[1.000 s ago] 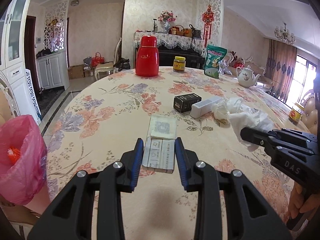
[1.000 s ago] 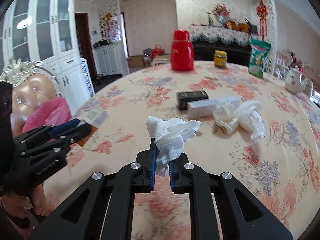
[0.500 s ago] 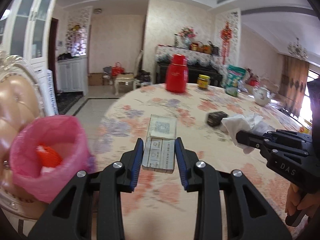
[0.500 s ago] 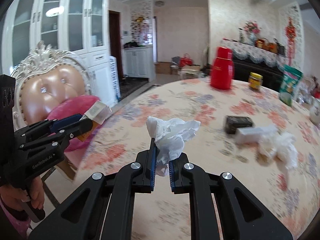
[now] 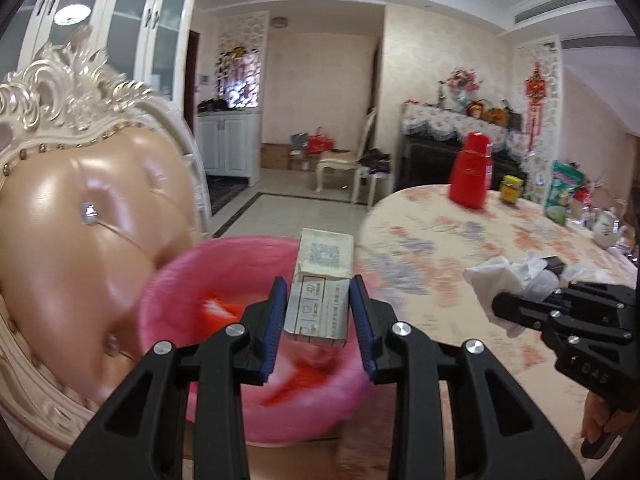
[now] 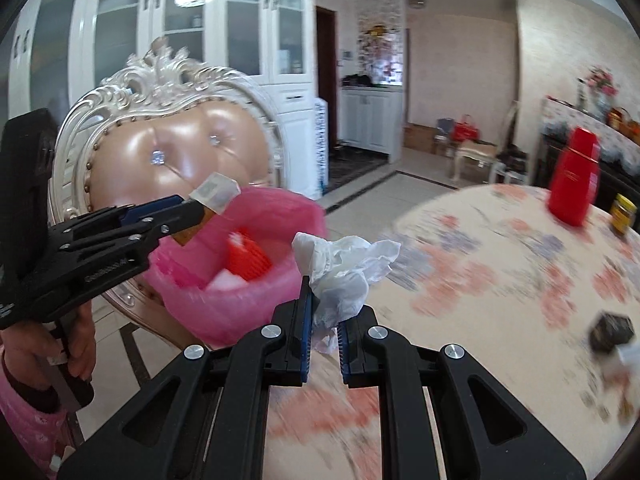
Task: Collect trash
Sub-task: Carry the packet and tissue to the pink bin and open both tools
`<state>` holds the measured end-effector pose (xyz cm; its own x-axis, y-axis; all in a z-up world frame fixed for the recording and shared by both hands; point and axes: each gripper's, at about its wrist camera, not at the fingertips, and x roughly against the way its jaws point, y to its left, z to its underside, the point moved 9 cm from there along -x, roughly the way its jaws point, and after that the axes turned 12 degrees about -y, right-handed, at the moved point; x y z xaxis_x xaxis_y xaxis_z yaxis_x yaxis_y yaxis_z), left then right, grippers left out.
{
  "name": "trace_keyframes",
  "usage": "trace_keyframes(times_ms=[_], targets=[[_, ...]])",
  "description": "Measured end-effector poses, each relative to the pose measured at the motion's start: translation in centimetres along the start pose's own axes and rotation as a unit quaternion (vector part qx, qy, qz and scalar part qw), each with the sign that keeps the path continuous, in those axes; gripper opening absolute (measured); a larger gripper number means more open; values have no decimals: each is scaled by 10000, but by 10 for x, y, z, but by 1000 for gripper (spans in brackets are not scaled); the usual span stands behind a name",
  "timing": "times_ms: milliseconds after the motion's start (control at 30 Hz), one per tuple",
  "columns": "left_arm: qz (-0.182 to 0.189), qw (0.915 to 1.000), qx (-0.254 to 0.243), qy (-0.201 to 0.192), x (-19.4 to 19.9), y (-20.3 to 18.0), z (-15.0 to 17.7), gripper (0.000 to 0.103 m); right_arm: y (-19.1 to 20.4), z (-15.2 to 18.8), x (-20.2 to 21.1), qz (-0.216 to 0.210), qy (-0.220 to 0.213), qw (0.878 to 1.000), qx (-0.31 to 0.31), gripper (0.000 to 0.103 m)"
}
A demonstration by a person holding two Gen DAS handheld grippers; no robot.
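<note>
Left gripper (image 5: 320, 304) clamped on small carton (image 5: 322, 284), poised over pink trash bag (image 5: 168, 300) just ahead. Right gripper (image 6: 324, 314) pinching crumpled tissue (image 6: 344, 268), bag ahead-left, beside table (image 6: 500, 280).

Round floral-clothed table (image 5: 460, 248), red thermos (image 5: 471, 176), yellow-lidded jar (image 5: 513, 189), green bag (image 5: 565, 188) standing on it.

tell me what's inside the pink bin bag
Inside the pink bin bag: a red ribbed piece on something white. Anything deeper is hidden by the bag's wall.
</note>
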<state>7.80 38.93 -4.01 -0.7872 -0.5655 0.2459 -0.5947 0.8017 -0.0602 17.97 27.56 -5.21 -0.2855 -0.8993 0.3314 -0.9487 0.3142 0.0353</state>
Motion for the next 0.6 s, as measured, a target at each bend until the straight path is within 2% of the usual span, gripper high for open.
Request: trace_keyframes(times_ms=[200, 400, 433, 467, 500, 533, 567, 600], targets=[[-213, 9993, 130, 277, -31, 54, 8, 32, 31, -13, -56, -416, 98, 9991, 77, 13], [-417, 9986, 188, 283, -48, 83, 8, 32, 41, -27, -96, -697, 64, 9975, -97, 16], [-460, 9984, 208, 264, -48, 89, 8, 33, 41, -28, -100, -741, 73, 9971, -150, 16], [-503, 9981, 214, 268, -48, 92, 9, 40, 40, -29, -105, -778, 97, 9967, -203, 18], [-541, 9979, 220, 266, -47, 95, 9, 45, 38, -30, -108, -752, 118, 9968, -238, 23], [-626, 9975, 242, 232, -45, 97, 8, 57, 36, -30, -110, -722, 127, 9970, -264, 35], [-692, 9971, 277, 176, -42, 100, 8, 63, 34, -30, -110, -754, 106, 9966, -324, 43], [-727, 9968, 304, 135, -39, 102, 7, 65, 33, -31, -107, -780, 44, 9962, -383, 57]])
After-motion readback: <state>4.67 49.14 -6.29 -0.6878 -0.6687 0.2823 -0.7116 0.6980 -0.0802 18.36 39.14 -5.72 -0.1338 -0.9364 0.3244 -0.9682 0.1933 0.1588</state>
